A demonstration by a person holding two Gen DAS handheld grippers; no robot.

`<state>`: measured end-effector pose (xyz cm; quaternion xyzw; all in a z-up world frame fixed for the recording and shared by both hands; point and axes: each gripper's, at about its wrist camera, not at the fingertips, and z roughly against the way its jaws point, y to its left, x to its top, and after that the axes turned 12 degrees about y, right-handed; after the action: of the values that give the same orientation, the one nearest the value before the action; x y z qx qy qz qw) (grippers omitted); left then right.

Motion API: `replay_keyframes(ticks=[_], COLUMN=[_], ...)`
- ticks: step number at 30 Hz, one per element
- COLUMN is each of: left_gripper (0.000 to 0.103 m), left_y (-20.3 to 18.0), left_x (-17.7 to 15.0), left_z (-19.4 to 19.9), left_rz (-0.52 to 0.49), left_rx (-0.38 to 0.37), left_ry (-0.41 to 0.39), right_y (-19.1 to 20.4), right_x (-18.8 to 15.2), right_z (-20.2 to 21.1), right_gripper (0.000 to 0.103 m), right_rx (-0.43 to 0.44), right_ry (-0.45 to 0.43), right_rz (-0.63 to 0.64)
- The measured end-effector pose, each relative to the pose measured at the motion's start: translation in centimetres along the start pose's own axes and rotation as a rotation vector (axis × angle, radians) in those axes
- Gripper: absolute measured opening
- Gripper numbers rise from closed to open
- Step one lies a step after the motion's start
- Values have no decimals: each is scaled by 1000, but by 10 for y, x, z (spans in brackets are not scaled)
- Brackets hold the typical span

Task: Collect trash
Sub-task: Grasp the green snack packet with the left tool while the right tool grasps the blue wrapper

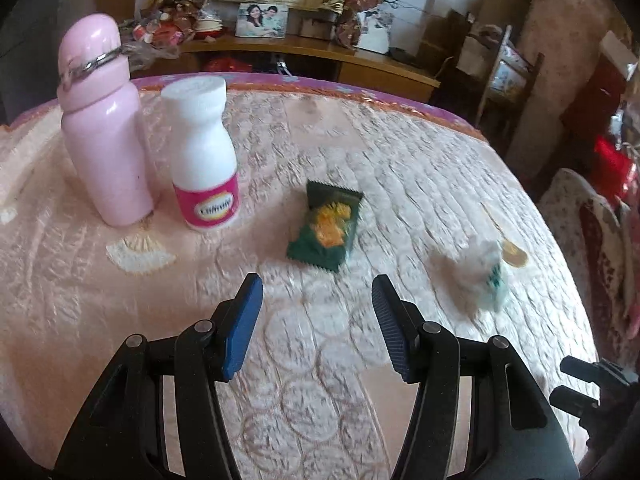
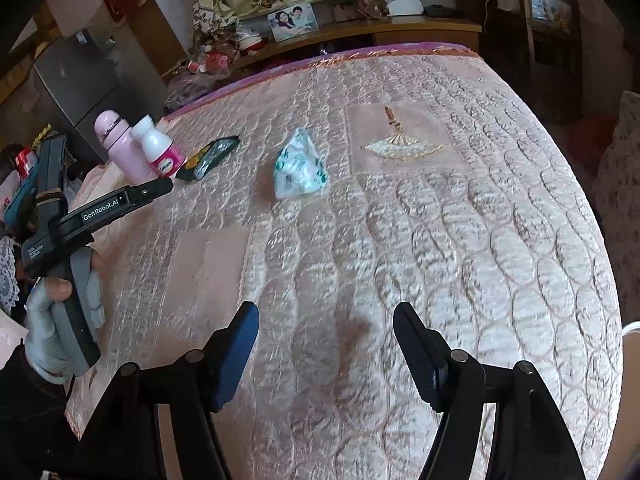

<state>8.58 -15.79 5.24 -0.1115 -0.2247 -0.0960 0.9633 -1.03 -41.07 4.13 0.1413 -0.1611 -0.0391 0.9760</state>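
on the bed [image 1: 400, 152], left wrist view: left hand-held gripper [image 1: 316, 320] released, nothing between its pads; green wrapper [image 1: 325, 226] just ahead, crumpled white wrapper [image 1: 476, 272] to its right, pink bottle [image 1: 102, 128] and white bottle [image 1: 204, 152] standing far left. right wrist view: right hand-held gripper [image 2: 326, 344] released, empty, white wrapper well ahead; gloved hand [image 2: 60, 320] at left.
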Motion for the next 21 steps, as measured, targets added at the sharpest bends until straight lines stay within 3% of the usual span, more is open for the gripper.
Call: replay_keyframes(ticks=[3,6,8,10,15,17,18,19,21], left_gripper=[55,55,56,64,64,64,64,64,63], left_y=[0,0,0,-1,-5,-7,-8,-8,-9], left_x=[15,23,30,36,49,54,56,57,58], left_z=[-8,-13,-16,-21,-41,-49,-56,-59,-67], left_rz=[9,7,10,8,13,12,17,21,26], left_rx=[20,28,26,25,60,90,99,101,104], left_ry=[10,19,24,39,78,88,98,105,121], right_y=[-1,1,6,15,25,23,21,19,17], right_x=[19,48,66,85,115,118,116,114,110], right_z=[-6,-16,-23,-32,-61,-69,-70,-67,-63], right_gripper=[68,77,77,77,77,66,47,38,30], right_rx=[-25,-10,9,7,-16,-30,-18,-5,26], right_ry=[-21,-31,-38,-42,-27,-17,-17,-27,-31], right_rz=[-5,-18,-12,14,47,46,44,42,43])
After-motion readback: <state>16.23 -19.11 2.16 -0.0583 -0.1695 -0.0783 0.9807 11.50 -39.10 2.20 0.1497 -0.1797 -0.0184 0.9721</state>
